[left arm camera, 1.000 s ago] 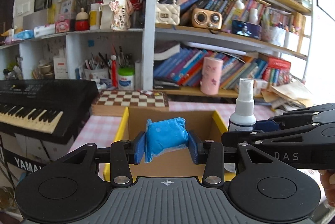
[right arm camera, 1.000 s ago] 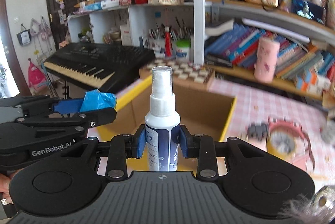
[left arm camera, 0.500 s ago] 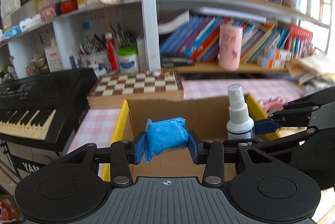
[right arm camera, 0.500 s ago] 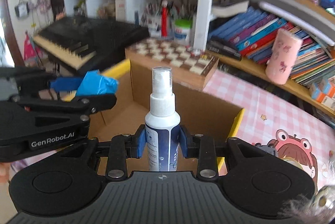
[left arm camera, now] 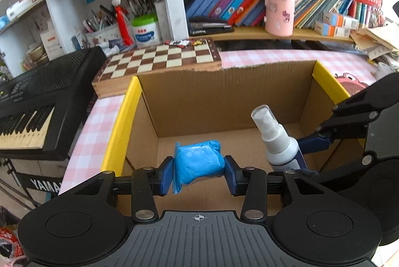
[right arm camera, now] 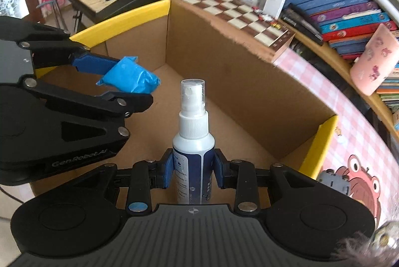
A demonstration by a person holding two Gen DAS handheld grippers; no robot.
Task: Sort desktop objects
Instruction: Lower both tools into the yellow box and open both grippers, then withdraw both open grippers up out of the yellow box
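Observation:
My left gripper (left arm camera: pixel 198 173) is shut on a soft blue packet (left arm camera: pixel 197 163) and holds it over the open cardboard box (left arm camera: pixel 224 95) with yellow flaps. My right gripper (right arm camera: pixel 193 173) is shut on a white spray bottle (right arm camera: pixel 193 142), upright, also above the inside of the box. The packet also shows in the right wrist view (right arm camera: pixel 129 78), left of the bottle. The bottle also shows in the left wrist view (left arm camera: pixel 276 139), right of the packet. The box floor under both looks bare.
A chessboard (left arm camera: pixel 159 60) lies behind the box. A black keyboard (left arm camera: pixel 37 97) stands to the left. Shelves with books and a pink cup (left arm camera: pixel 279 7) are at the back. A pink checked tablecloth (right arm camera: pixel 349 117) with a frog mat (right arm camera: pixel 359 174) lies right of the box.
Both grippers have moved forward and tilted down over the box, still holding their objects. The box interior now fills both views.

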